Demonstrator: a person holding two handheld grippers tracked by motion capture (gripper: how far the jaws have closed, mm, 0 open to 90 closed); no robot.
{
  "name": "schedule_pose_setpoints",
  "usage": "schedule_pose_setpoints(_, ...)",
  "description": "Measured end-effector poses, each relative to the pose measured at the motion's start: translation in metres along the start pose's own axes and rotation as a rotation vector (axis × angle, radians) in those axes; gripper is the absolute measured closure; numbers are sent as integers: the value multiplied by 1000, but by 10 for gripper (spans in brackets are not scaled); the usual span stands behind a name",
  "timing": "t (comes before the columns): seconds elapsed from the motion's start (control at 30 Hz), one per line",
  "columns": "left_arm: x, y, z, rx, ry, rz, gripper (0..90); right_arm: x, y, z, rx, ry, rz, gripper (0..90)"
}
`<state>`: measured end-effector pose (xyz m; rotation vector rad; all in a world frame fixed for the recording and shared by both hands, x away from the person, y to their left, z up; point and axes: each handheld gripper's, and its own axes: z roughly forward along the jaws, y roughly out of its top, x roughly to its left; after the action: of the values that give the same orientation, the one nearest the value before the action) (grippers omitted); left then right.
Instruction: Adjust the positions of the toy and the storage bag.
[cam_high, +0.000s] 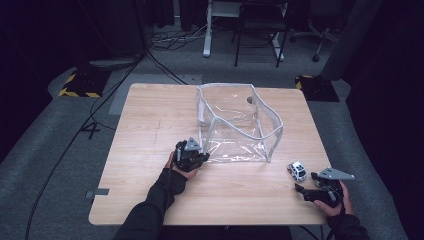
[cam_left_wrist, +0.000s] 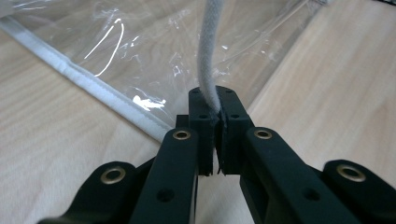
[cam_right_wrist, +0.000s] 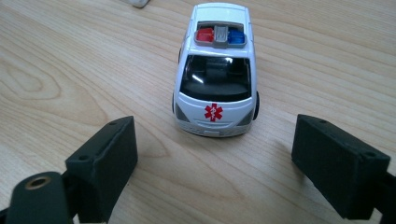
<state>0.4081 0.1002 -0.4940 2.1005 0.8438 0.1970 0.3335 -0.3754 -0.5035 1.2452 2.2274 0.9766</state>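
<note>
A clear plastic bag (cam_high: 235, 120) with white edging stands open in the middle of the wooden table (cam_high: 150, 120). My left gripper (cam_high: 200, 156) is at the bag's near-left corner. In the left gripper view its jaws (cam_left_wrist: 217, 105) are shut on a strand of the white edging (cam_left_wrist: 208, 51), which rises from between the pads in front of the clear bag wall (cam_left_wrist: 154, 46). A small white toy ambulance (cam_high: 297, 171) sits on the table to the right of the bag. My right gripper (cam_high: 306, 182) rests just behind it. Seen from the right gripper (cam_right_wrist: 215, 154), the jaws stand open, with the toy ambulance (cam_right_wrist: 215, 70) a little ahead of them, untouched.
The table's right edge (cam_high: 325, 165) runs close to my right hand. Grey floor surrounds the table, with cables (cam_high: 85, 130) at the left, chair and desk legs (cam_high: 257, 45) beyond, and two yellow-and-black striped bases (cam_high: 80, 85) at the far corners.
</note>
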Motion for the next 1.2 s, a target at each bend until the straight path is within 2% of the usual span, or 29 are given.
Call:
schedule_pose_setpoints(0.13, -1, -6, -10, 23, -16, 21, 865, 0, 0, 0, 3, 0, 4, 144)
schedule_pose_setpoints(0.17, -2, -12, -18, 31, -36, 21, 865, 0, 0, 0, 4, 1, 5, 144)
schedule_pose_setpoints(0.2, -2, -12, -18, 31, -36, 21, 866, 0, 0, 0, 4, 1, 5, 144)
schedule_pose_setpoints(0.23, -1, -19, -27, 49, -66, 29, 866, 0, 0, 0, 4, 2, 3, 144)
schedule_pose_setpoints(0.27, -1, -19, -27, 49, -66, 29, 865, 0, 0, 0, 4, 2, 3, 144)
schedule_pose_setpoints(0.3, -2, -27, -35, 41, -78, 14, 866, 0, 0, 0, 2, 1, 5, 144)
schedule_pose_setpoints(0.33, -2, -30, -39, 45, -86, 24, 866, 0, 0, 0, 2, 1, 1, 144)
schedule_pose_setpoints(0.53, -7, -47, -57, 45, -85, 22, 856, 0, 0, 0, 1, 0, 4, 144)
schedule_pose_setpoints(0.6, -9, -52, -64, 44, -81, 32, 820, 0, 0, -1, 2, 0, 5, 144)
schedule_pose_setpoints(0.63, -11, -55, -66, 52, -63, 34, 820, 0, 0, -1, 1, 0, 5, 144)
schedule_pose_setpoints(0.67, -13, -61, -72, 70, -40, 60, 751, 0, 0, -1, 2, 0, 5, 144)
schedule_pose_setpoints(0.7, -14, -64, -74, 65, -7, 49, 704, 0, 0, -1, 2, 0, 5, 144)
schedule_pose_setpoints(0.73, -14, -64, -74, 65, -7, 49, 650, 0, 0, -1, 2, 0, 5, 144)
schedule_pose_setpoints(0.77, -13, -66, -78, 71, 11, 38, 641, 0, 0, -1, 2, 0, 5, 144)
schedule_pose_setpoints(0.8, -11, -69, -82, 58, 7, 35, 641, 0, 0, -1, 2, 0, 5, 144)
schedule_pose_setpoints(0.83, -7, -72, -88, 51, 42, 21, 567, 0, 0, -1, 1, 0, 5, 144)
schedule_pose_setpoints(0.87, -7, -72, -88, 51, 42, 21, 506, 0, 0, -1, 1, 0, 5, 144)
schedule_pose_setpoints(0.9, -1, -75, -91, 55, 105, 1, 479, 0, 0, -1, 2, 0, 5, 144)
schedule_pose_setpoints(1.03, 14, -76, -88, 75, 152, -67, 303, 0, 0, -1, 2, 0, 5, 144)
schedule_pose_setpoints(1.07, 14, -76, -88, 75, 152, -67, 275, 0, 0, -1, 2, 0, 5, 144)
schedule_pose_setpoints(1.1, 20, -75, -85, 79, 192, -76, 258, 0, 0, -1, 2, 0, 5, 144)
schedule_pose_setpoints(1.13, 20, -75, -85, 79, 192, -76, 236, 0, 0, -1, 2, 0, 5, 144)
schedule_pose_setpoints(1.2, 32, -72, -82, 65, 227, -120, 207, 0, 0, -1, 2, 0, 5, 144)
